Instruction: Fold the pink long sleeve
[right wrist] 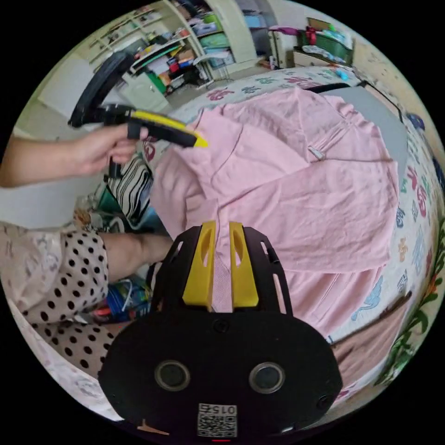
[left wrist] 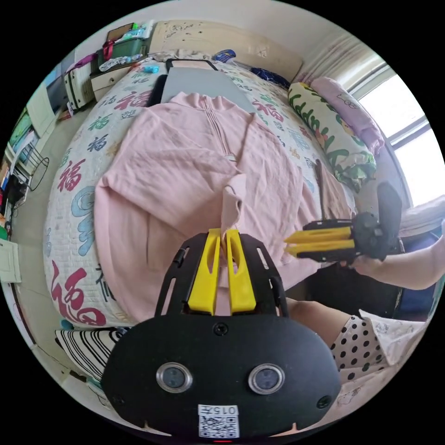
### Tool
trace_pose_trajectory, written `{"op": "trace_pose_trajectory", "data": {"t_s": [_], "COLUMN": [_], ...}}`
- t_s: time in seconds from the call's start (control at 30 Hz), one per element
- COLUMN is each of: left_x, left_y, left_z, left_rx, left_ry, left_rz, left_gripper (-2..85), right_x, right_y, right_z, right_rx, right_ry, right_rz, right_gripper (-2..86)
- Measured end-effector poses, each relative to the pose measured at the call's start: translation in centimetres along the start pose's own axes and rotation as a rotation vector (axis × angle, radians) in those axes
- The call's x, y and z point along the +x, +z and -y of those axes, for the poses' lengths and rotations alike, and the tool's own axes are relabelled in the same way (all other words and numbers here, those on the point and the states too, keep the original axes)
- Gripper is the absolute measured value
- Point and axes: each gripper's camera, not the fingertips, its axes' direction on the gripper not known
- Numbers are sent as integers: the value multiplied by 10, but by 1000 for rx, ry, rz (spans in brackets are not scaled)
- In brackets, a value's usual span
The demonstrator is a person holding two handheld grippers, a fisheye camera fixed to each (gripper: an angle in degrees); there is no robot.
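Both grippers apparently clamp pink long sleeve (left wrist: 194,171)

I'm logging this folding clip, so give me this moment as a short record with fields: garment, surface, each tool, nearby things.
garment: pink top, spread out, zip facing up
surface: bed with patterned cover
left tool: shut on a pink cuff
right tool: shut on pink fabric at the near edge
nearby: grey board under the collar end; rolled bedding along the window side
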Motion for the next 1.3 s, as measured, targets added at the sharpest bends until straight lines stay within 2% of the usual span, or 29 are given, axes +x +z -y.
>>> {"op": "trace_pose_trajectory", "data": {"t_s": [0.17,0.33,0.43,0.53,0.57,0.63,0.67,0.73,0.8,0.87,0.93,1.03,1.1,1.17,1.3], "left_x": [-56,-81,-83,-103,-120,-156,-185,-226,-265,-274,-267,-236,-215,-199,-165], "left_y": [-20,-15,-13,-30,-49,-90,-124,-178,-245,-277,-289,-247,-167,-98,24], "left_z": [-5,-20,-31,-23,-14,4,16,28,30,23,9,-22,-47,-67,-101], "left_rx": [-33,-49,-42,-21,7,68,114,184,297,355,382,341,183,43,-209], "left_ry": [96,104,99,-4,-34,-71,-94,-135,-235,-320,-376,-365,-366,-376,-405], "left_rz": [-29,-84,-103,-221,-236,-183,-110,90,444,652,702,554,351,218,112], "left_gripper": [-1,-1,1,5,7,9,12,17,30,53,66,82,96,101,113], "right_x": [-77,-84,-69,-8,38,115,164,232,290,300,286,263,247,228,189], "right_y": [57,70,52,-16,-65,-150,-210,-295,-384,-426,-434,-373,-290,-235,-157], "right_z": [20,41,64,91,94,80,61,22,-31,-59,-67,-65,-66,-68,-71], "right_rx": [-173,-219,-229,-154,-71,65,139,219,281,336,405,324,168,91,-103], "right_ry": [-284,-305,-198,66,232,446,568,757,1045,1213,1150,1082,1123,1134,1160], "right_rz": [-133,-185,-80,23,34,-41,-173,-420,-702,-767,-670,-424,-174,-25,130], "right_gripper": [94,73,32,8,4,2,2,5,16,30,57,79,99,111,133]}}
